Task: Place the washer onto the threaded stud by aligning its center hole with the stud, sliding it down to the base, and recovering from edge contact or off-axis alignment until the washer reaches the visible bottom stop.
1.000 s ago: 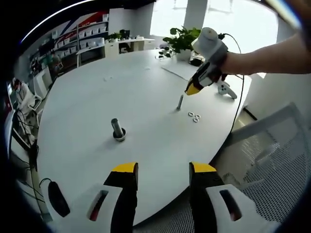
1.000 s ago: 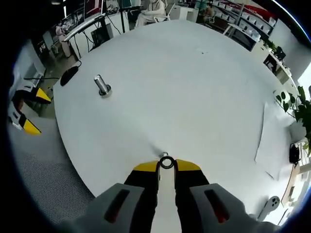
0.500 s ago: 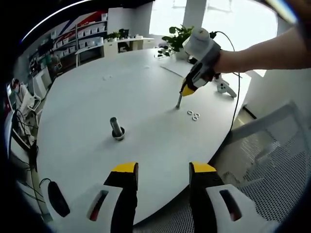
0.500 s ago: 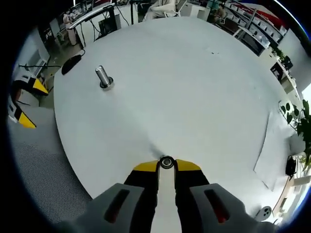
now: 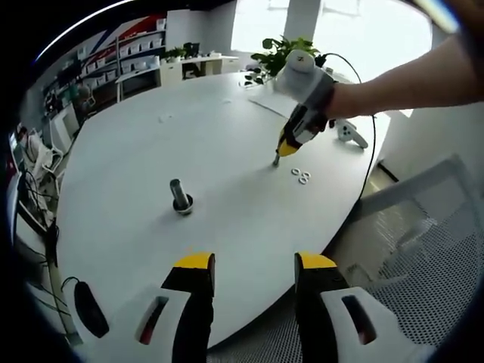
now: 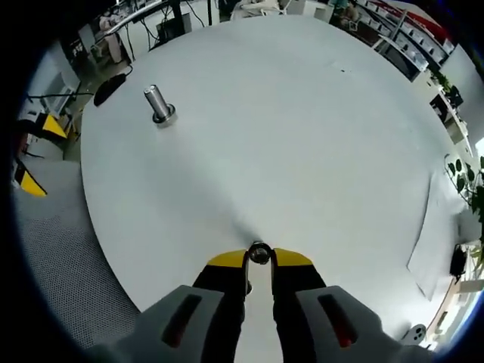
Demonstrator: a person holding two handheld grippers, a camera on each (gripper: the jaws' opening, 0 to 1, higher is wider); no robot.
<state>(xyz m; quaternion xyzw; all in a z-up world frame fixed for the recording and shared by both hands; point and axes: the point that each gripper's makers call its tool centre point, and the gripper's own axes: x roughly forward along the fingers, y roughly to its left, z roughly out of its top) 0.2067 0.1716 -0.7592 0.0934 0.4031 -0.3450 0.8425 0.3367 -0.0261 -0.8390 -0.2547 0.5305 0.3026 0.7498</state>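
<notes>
Right gripper view: right gripper closed on washer, held flat between yellow tips, directly over thin stud, seen here almost end-on under ring. Left gripper view, from side: stud upright near table edge, right gripper's tips at its top, long axis vertical; coming slide probably straight down along this axis. Cannot tell if hole already over tip. Three spare washers just beside stud. Left gripper well apart, open, empty, hovering at near edge. Second thicker stud far from work. Surface white, round, smooth; office shelves, plant, mesh chair around.
</notes>
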